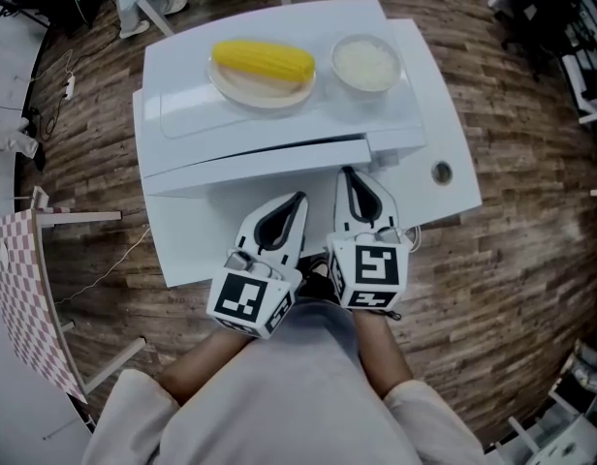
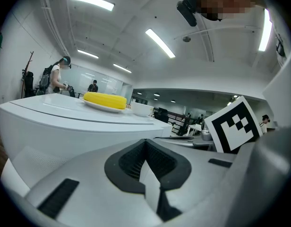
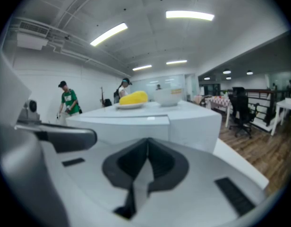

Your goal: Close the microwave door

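- White microwave (image 1: 182, 114) stands just ahead of both closed tips
- left gripper (image 1: 299, 199) and right gripper (image 1: 347, 173): jaws pressed together, nothing between
- white table (image 1: 182, 245) under it, wood floor (image 1: 512, 260) around

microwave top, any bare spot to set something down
Bare: the microwave top left of the plate, and the strip in front of plate and bowl. Crowded: the table in front, under the left gripper and right gripper.
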### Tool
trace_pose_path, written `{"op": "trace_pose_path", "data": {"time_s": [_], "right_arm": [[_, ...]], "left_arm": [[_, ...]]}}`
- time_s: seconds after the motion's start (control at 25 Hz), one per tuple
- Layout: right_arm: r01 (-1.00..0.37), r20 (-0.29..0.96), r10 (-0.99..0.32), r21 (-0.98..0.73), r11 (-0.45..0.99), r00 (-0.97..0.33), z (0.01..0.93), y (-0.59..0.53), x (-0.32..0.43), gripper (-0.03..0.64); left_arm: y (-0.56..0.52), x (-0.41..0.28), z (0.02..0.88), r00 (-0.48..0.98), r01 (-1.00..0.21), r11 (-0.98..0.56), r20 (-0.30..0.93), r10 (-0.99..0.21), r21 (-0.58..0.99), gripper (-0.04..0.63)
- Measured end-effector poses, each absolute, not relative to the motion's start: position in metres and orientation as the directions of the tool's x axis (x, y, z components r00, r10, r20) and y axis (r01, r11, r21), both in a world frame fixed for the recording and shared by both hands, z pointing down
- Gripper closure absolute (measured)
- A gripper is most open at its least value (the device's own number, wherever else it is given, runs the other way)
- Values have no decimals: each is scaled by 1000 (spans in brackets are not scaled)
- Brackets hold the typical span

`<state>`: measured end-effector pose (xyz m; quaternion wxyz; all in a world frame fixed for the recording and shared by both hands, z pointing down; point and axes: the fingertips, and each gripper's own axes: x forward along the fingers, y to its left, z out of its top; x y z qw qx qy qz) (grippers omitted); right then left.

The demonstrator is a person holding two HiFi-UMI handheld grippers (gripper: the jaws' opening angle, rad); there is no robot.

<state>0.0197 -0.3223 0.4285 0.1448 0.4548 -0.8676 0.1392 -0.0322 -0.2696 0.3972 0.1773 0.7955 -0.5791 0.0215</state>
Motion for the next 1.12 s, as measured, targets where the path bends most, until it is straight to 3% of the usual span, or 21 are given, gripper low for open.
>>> {"op": "trace_pose_path", "data": {"time_s": [1.12], "right_arm": [[-782,339,-713,-137,607,-613,414,-311,9,591]], "left_arm": [[-268,-33,390,332,-920,-268,207,-920,285,586]]}}
